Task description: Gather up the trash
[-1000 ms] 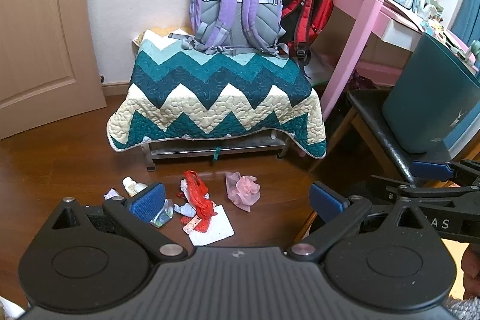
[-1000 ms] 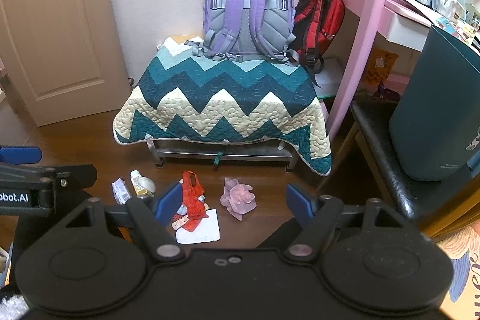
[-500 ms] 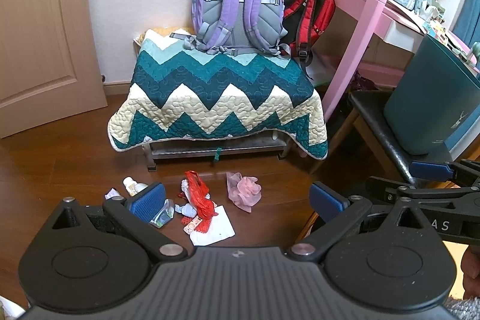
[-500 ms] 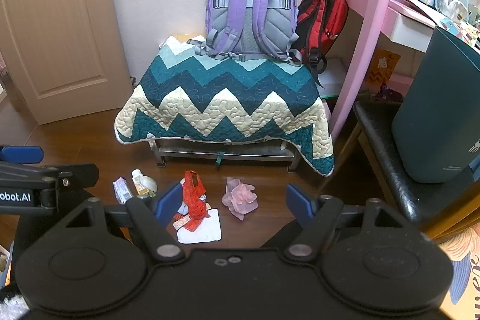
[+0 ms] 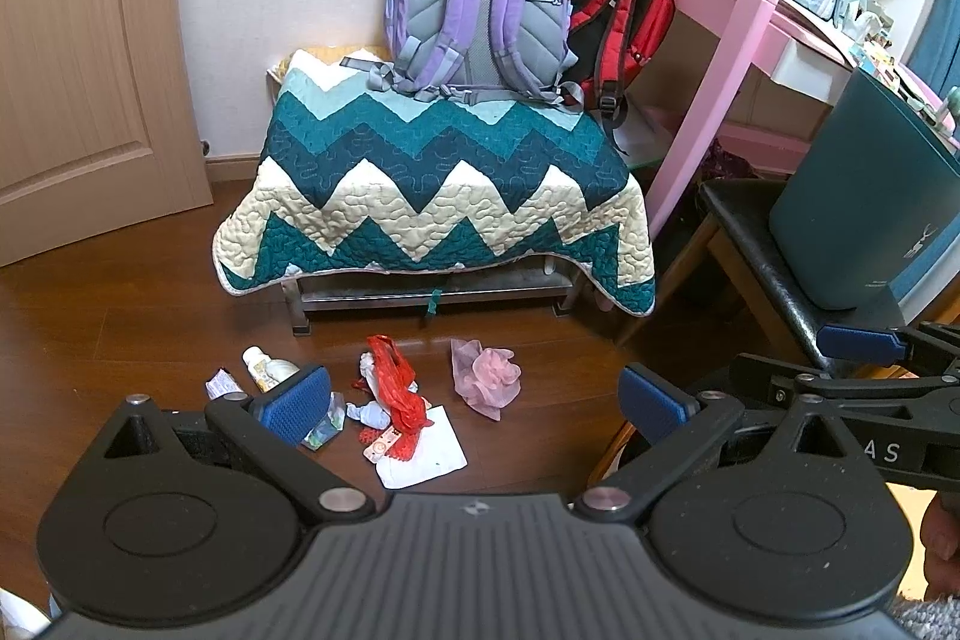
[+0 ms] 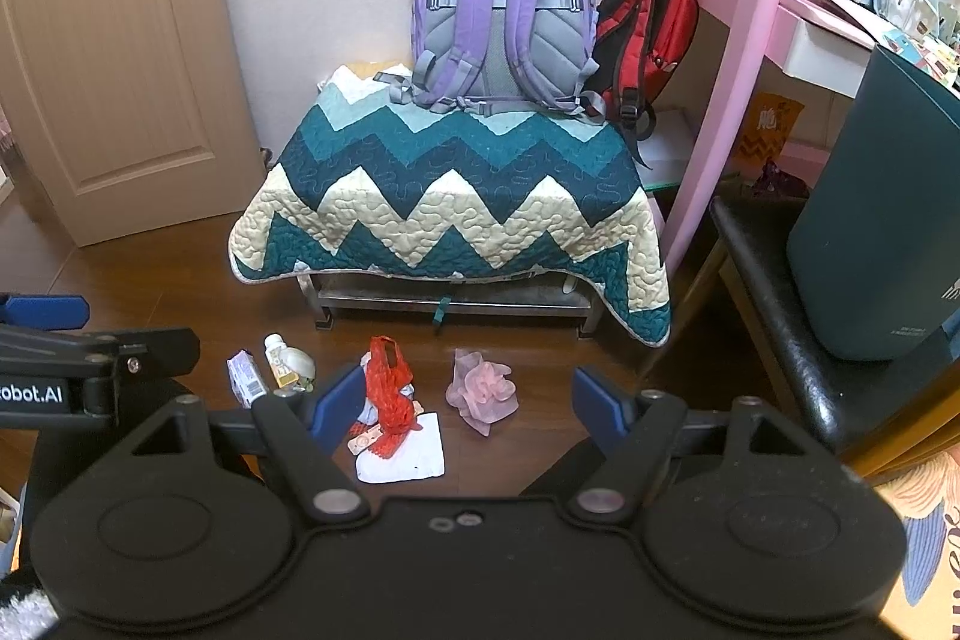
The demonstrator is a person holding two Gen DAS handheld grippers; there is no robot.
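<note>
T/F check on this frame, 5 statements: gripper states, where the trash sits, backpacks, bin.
1. Both grippers are open and hold nothing. True: the left gripper and the right gripper each show a wide gap.
2. The red mesh bag lies on the quilt. False: it lies on the floor in front of the quilt-covered bench.
3. The purple backpack stands upright on the quilt. True.
4. The pink crumpled wrapper is already in the teal bin. False: it is on the floor.
5. The teal bin stands on the floor. False: it stands on a black seat.
</note>
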